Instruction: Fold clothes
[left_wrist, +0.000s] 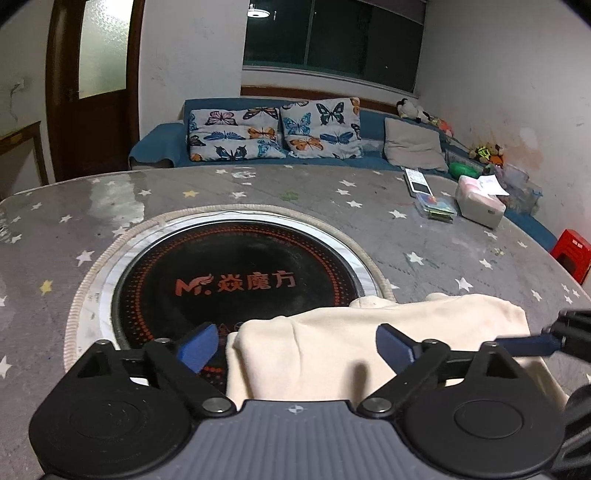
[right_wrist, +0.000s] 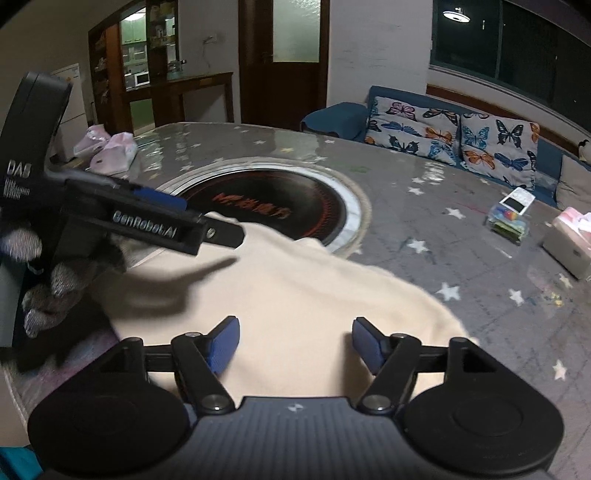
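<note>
A cream-coloured garment (left_wrist: 325, 350) lies folded on the grey star-patterned table (left_wrist: 258, 188), its far edge over the rim of the black round cooktop (left_wrist: 236, 284). My left gripper (left_wrist: 295, 347) is open just above the garment's near edge, one blue pad on each side, holding nothing. The garment also shows in the right wrist view (right_wrist: 295, 295). My right gripper (right_wrist: 295, 343) is open above the cloth and empty. The left gripper's body (right_wrist: 147, 221) shows at the left of the right wrist view, over the garment's far corner. The right gripper's finger (left_wrist: 535, 343) reaches in at the right of the left wrist view.
A white tissue box (left_wrist: 480, 203), a small clear box of coloured items (left_wrist: 436, 208) and a white remote-like device (left_wrist: 417, 181) sit at the table's far right. Pink bags (right_wrist: 110, 151) lie at its far left. A blue sofa with butterfly cushions (left_wrist: 273, 129) stands behind. A red stool (left_wrist: 572, 254) stands right.
</note>
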